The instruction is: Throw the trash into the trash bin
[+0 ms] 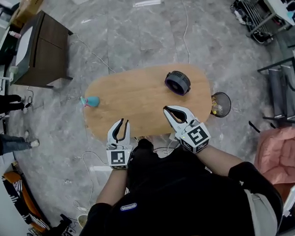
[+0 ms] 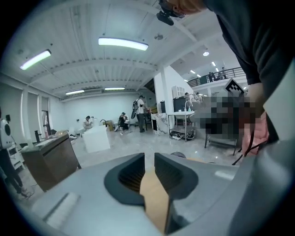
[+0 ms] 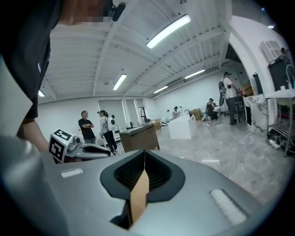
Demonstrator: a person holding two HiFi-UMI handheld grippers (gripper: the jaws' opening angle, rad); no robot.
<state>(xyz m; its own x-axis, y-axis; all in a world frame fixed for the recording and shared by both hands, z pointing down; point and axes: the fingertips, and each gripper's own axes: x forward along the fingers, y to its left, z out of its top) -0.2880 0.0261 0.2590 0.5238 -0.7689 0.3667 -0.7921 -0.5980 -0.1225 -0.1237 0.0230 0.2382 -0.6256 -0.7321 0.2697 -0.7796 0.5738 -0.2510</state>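
Trash: a small teal item [image 1: 92,101] sits at the far left rim of the counter [image 1: 137,101]. A dark ring-shaped thing [image 1: 177,82] lies toward the right end. I cannot tell whether the ring counts as trash. The trash bin [image 1: 228,103] stands on the floor just off the counter's right end, with some yellow bits already inside.

Risks, as I judge them:
- The teal item is right at the rim, so a sideways brush from a jaw would likely tip it to the floor.
- It is well apart from the bin, so it has to be carried the whole length of the counter. A loose pinch on such a small thing could drop it on the way.
- The bin mouth is small and low, so a release from up high may miss.

Pose: both grippers are held close to the person's body at the near edge and point out across the counter, a little below level. Neither is over any item.
- Left gripper [image 1: 121,122]: jaws narrowly apart, nothing between them.
- Right gripper [image 1: 167,109]: jaws pressed together and empty. They would need to part before any pick.
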